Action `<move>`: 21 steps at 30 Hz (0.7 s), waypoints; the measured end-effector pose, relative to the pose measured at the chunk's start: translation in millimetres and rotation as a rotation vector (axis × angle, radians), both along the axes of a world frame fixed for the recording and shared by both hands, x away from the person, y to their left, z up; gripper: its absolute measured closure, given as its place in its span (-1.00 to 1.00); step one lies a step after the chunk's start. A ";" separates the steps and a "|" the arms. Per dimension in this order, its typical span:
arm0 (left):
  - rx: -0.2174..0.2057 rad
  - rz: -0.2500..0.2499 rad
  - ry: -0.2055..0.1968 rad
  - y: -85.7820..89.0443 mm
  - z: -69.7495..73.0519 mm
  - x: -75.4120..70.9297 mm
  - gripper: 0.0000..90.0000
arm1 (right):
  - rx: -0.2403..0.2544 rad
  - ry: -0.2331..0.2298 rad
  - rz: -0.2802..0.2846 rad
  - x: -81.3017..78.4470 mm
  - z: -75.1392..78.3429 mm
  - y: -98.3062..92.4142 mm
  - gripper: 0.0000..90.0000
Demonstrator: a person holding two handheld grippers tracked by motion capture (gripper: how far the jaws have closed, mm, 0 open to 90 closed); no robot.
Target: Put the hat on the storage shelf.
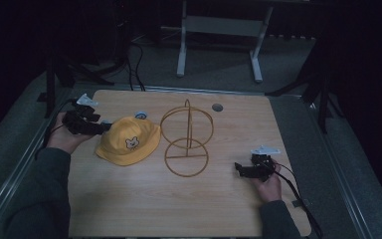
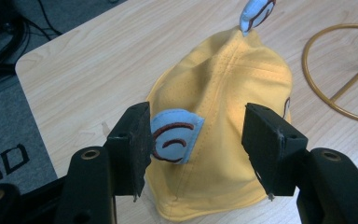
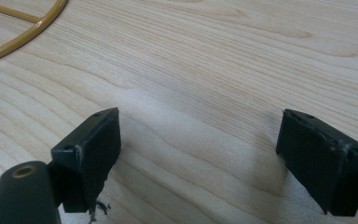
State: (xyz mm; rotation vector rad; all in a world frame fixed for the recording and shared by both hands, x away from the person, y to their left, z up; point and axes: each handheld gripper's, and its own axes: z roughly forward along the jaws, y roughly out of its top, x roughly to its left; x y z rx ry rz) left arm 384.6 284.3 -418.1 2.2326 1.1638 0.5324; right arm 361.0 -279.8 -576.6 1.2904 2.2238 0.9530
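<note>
Your left hand-held gripper (image 2: 193, 140) hangs with jaws wide, nothing pinched, a blue ear flap (image 2: 175, 135) of the yellow cloth bear hat (image 1: 128, 141) between them. The hat lies on the wooden surface (image 1: 129, 199) beside the gold wire hat stand (image 1: 186, 139). Looks like the grasping step: close on fabric next. Your right hand-held gripper (image 3: 198, 158) rests open, empty.

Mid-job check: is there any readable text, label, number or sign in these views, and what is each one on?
"ID": black marks on the grey floor beside the table, seen sideways in the left gripper view; reading uncertain.
Yellow hat: a small animal-face patch, no words.
Blue ear flap: a brown swirl, no letters.
</note>
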 end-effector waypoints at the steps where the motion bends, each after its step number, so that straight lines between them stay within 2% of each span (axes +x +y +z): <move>1: 0.006 0.002 0.002 -0.6 0.6 0.9 -0.05 | 0.000 0.000 0.000 0.0 0.0 0.0 -0.70; 21: 0.040 -0.005 0.035 -0.5 10.1 10.9 -0.04 | 0.000 0.000 0.000 0.0 0.0 0.0 -0.70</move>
